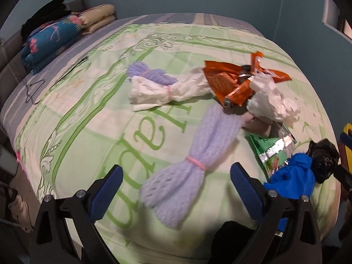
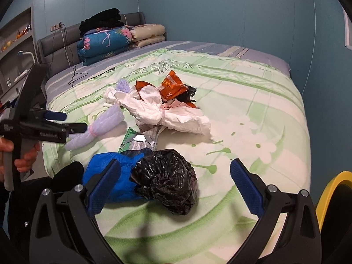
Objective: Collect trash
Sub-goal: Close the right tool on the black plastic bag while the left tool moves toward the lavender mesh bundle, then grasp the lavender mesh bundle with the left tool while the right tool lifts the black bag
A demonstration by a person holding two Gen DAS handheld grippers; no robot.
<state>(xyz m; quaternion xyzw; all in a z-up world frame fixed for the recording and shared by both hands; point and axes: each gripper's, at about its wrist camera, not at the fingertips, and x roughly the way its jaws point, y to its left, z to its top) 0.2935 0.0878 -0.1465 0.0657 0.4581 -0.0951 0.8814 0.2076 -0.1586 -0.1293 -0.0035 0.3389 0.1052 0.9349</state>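
Trash lies on a green and white blanket point(image 2: 253, 132). A lilac foam net point(image 1: 187, 160) tied with a pink band lies between the fingers of my left gripper point(image 1: 176, 168), which is open, pads clear of it. From the right wrist that gripper point(image 2: 70, 122) hovers over the net point(image 2: 96, 127). My right gripper point(image 2: 176, 164) stands open over a crumpled black bag point(image 2: 167, 178) beside a blue bag point(image 2: 103, 167). Further back lie a green foil wrapper point(image 2: 138, 140), a white tied bundle point(image 2: 167, 114), an orange wrapper point(image 2: 171, 85) and a second lilac net point(image 2: 123, 85).
Folded quilts point(image 2: 105, 41) and dark clothes are stacked at the grey headboard. A cable and a wire hanger point(image 2: 77, 74) lie on the far left of the bed. A yellow rim point(image 2: 334, 189) shows at the bed's right edge. A hand point(image 2: 24, 158) holds the left gripper's handle.
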